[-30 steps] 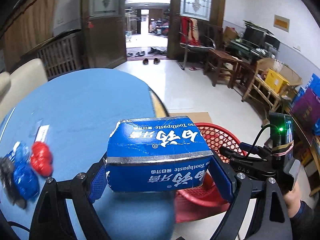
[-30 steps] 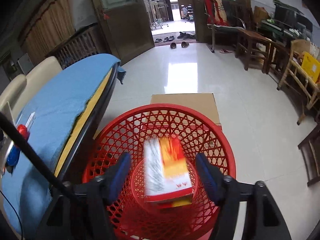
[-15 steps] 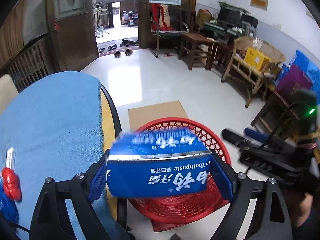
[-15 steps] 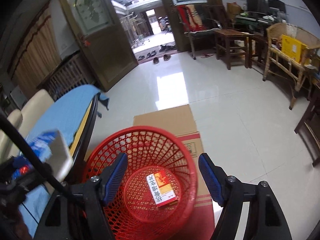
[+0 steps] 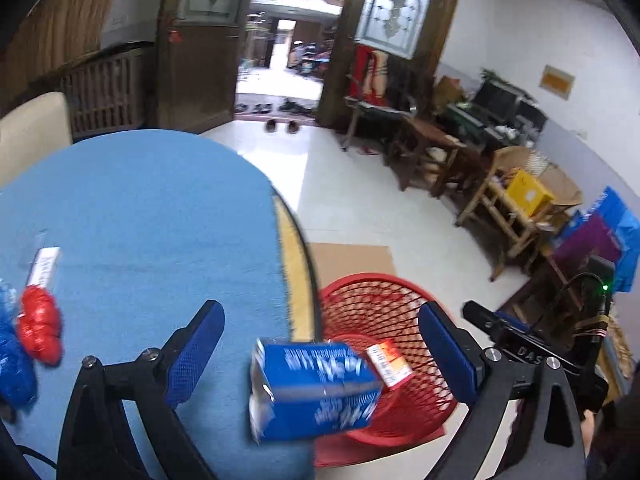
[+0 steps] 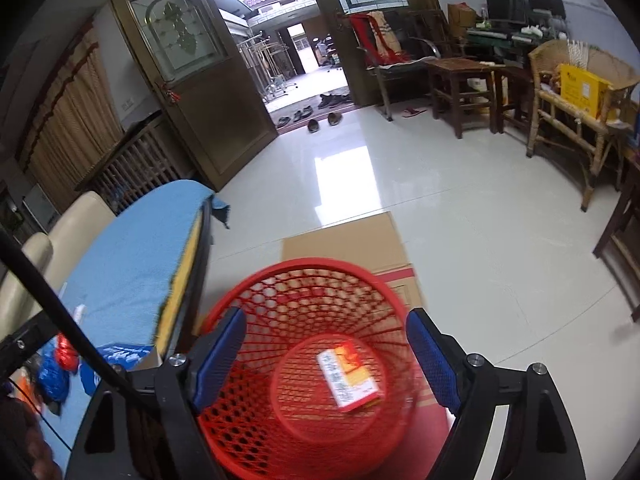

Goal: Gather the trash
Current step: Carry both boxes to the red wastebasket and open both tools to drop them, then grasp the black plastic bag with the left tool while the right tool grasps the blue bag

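My left gripper (image 5: 320, 356) is open. The blue toothpaste box (image 5: 312, 390) is loose between and below its fingers, blurred, in the air by the rim of the red mesh basket (image 5: 404, 308). My right gripper (image 6: 326, 354) is open and empty above the same basket (image 6: 304, 292). A red and yellow small box (image 6: 348, 376) lies on the basket's bottom; it also shows in the left wrist view (image 5: 390, 364). Red and blue wrappers (image 5: 38, 328) lie on the blue table (image 5: 140, 208).
The basket stands on flat cardboard (image 6: 344, 240) on the tiled floor, right beside the table's edge (image 6: 188, 256). A cream chair (image 6: 76, 220) stands behind the table. Wooden chairs and tables (image 6: 560, 104) line the far right wall.
My left gripper has opened and let go of the toothpaste box, which now drops by the basket. The right gripper has stayed open above the basket.
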The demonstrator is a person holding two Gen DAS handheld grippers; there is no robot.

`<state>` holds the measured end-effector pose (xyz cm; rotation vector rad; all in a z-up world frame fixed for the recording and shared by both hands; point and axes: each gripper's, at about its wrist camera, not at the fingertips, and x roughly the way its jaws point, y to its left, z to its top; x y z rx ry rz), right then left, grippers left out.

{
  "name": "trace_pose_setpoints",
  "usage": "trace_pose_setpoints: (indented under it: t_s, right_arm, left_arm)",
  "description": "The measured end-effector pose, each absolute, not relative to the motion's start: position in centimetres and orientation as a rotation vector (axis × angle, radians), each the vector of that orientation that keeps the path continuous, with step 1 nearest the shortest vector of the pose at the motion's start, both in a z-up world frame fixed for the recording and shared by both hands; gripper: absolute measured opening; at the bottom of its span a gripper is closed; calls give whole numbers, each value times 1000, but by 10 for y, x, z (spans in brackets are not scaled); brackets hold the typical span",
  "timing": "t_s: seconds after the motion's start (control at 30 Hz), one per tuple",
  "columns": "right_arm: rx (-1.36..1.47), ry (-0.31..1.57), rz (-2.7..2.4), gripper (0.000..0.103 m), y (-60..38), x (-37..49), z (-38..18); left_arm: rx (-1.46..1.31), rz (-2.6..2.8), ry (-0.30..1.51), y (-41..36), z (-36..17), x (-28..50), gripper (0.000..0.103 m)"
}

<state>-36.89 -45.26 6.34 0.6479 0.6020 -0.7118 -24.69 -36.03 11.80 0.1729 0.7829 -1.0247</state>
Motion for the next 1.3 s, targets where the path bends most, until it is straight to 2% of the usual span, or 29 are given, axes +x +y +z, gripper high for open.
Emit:
trace_pose_setpoints:
  t_s: [0.03, 0.13, 0.23, 0.5, 0.83, 1.07, 1.3]
  right_arm:
    - [649, 592, -716, 84, -451, -369, 65]
    - [645, 572, -735, 85, -448, -378, 73]
    - [644, 594, -755, 85, -448, -391, 63]
    - [738, 650, -779, 85, -456, -414, 24]
    - [643, 657, -573, 85, -411, -346, 49]
    - [527, 692, -390, 85, -343, -273, 70]
    - [396, 741, -214, 85, -269, -220, 81]
  left_arm:
    - [181, -1027, 765, -364, 118, -249, 86]
    - [199, -981, 729, -363, 111, -241, 86]
    - [231, -912, 784, -364, 93, -223, 86]
    - [216, -893, 757, -337, 106, -222, 87]
    - [111, -641, 731, -204, 113, -207, 90]
    - [-8, -405, 762, -90, 94, -165, 93]
    - [-71, -333, 859, -46, 59, -121, 93]
